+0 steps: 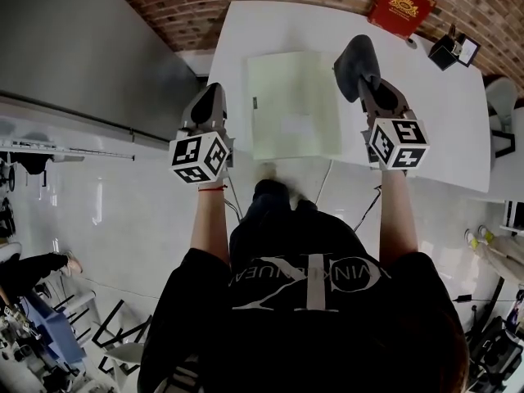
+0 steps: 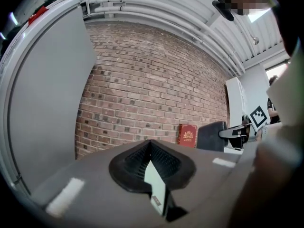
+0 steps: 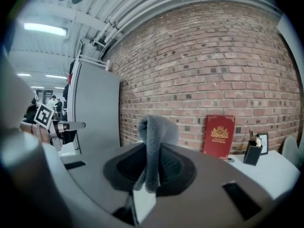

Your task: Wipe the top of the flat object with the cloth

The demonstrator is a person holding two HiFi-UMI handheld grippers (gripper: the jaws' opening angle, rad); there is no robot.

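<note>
A pale green flat board (image 1: 293, 105) lies on the white table (image 1: 442, 113). My right gripper (image 1: 366, 84) hovers over the board's right edge, shut on a grey cloth (image 1: 357, 60) that sticks out past its tips. In the right gripper view the cloth (image 3: 153, 137) stands pinched between the jaws of the right gripper (image 3: 152, 151). My left gripper (image 1: 210, 98) sits at the table's left edge, beside the board, shut with nothing in it. The left gripper view shows the left gripper (image 2: 151, 144) with its jaws together, aimed at the brick wall. The board is hidden in both gripper views.
A red book (image 1: 401, 5) leans against the brick wall (image 1: 188, 6) at the back of the table. A black pen holder (image 1: 446, 51) stands at the back right. A grey panel (image 1: 82, 47) rises left of the table. Cables (image 1: 327, 178) hang off the near edge.
</note>
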